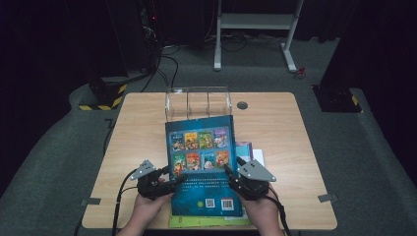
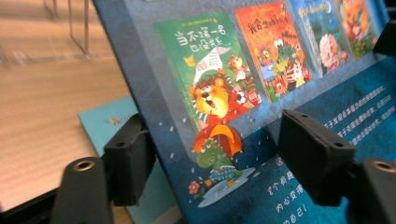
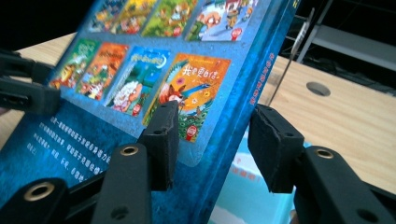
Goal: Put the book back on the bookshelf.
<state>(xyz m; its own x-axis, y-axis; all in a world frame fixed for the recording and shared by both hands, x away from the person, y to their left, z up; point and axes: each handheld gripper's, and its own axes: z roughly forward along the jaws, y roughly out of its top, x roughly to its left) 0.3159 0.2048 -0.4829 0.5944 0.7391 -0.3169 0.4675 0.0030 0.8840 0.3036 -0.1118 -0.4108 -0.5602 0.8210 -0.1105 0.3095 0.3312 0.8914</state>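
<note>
A dark blue picture book (image 1: pixel 201 162) with small cover pictures on its back is tilted up off the wooden table (image 1: pixel 137 128), far edge raised. My left gripper (image 1: pixel 169 173) clamps its left edge and my right gripper (image 1: pixel 232 169) its right edge. In the left gripper view the book (image 2: pixel 233 93) runs between the jaws of my left gripper (image 2: pixel 219 158), one pad behind it and one on the cover. In the right gripper view my right gripper (image 3: pixel 215 144) straddles the spine edge of the book (image 3: pixel 140 70), one pad on the cover, the other at the back.
A clear acrylic rack (image 1: pixel 197 101) with dividers stands just beyond the book's far edge. A light blue book (image 1: pixel 244 147) lies flat underneath, and a green-yellow edge (image 1: pixel 206 221) shows at the table's near edge. A round cable hole (image 1: pixel 242 104) sits right of the rack.
</note>
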